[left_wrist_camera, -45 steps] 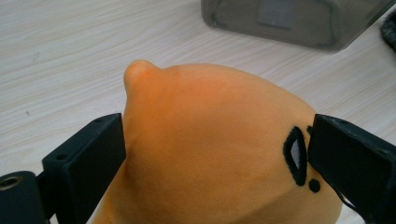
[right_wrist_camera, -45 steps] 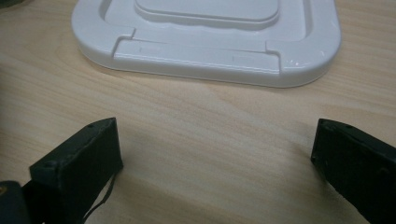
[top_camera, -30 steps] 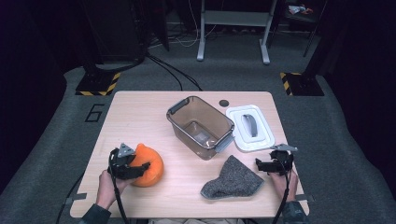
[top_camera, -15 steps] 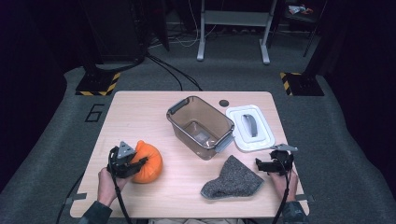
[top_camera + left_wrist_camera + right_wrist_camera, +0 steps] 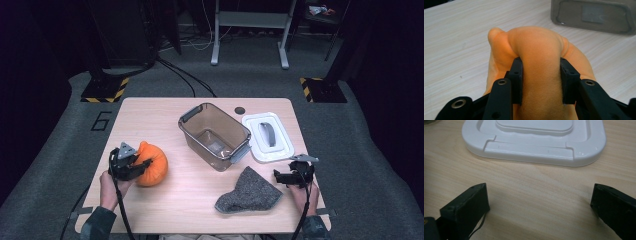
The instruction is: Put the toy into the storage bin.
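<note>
The soft orange plush pumpkin (image 5: 152, 164) is squeezed between the pads of the left gripper (image 5: 541, 81), whose jaws have just been closing, at the wooden table's (image 5: 165, 115) left side. Its underside can't be made out. The right gripper (image 5: 537, 207) is held wide open over bare wood, the white plastic lid (image 5: 534, 141) cut off up top.

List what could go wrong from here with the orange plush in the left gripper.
1. The left gripper pinches only a bulged fold of the soft orange plush, so it may slip out or sag when carried.
2. The brown bin has a fairly narrow opening; the round plush could catch on its rim and tip or push it.
3. The white lid lies right beside the bin, so a shoved bin might knock it.
</note>
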### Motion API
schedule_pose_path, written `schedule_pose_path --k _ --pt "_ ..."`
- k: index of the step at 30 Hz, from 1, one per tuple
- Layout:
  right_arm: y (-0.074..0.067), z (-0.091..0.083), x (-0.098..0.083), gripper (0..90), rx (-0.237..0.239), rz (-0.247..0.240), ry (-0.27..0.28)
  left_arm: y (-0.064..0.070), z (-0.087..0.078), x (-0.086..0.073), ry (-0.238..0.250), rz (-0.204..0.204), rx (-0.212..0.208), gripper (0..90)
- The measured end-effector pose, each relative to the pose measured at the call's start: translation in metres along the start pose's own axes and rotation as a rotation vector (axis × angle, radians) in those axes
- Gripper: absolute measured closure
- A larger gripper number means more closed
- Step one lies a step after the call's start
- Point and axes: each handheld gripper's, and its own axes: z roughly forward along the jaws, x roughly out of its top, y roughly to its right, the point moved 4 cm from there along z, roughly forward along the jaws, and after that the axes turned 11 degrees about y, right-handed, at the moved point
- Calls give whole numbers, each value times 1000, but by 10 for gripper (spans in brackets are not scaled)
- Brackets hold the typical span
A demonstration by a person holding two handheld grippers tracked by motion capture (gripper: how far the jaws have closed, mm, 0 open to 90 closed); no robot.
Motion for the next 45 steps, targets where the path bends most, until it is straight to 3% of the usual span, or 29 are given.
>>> schedule_pose_path --k 20,45 --pt "0 0 0 7 0 0 0 -30 5 40 41 -4 63 619" --pt "0 0 0 7 0 0 0 -35 5 96 82 18 51 615"
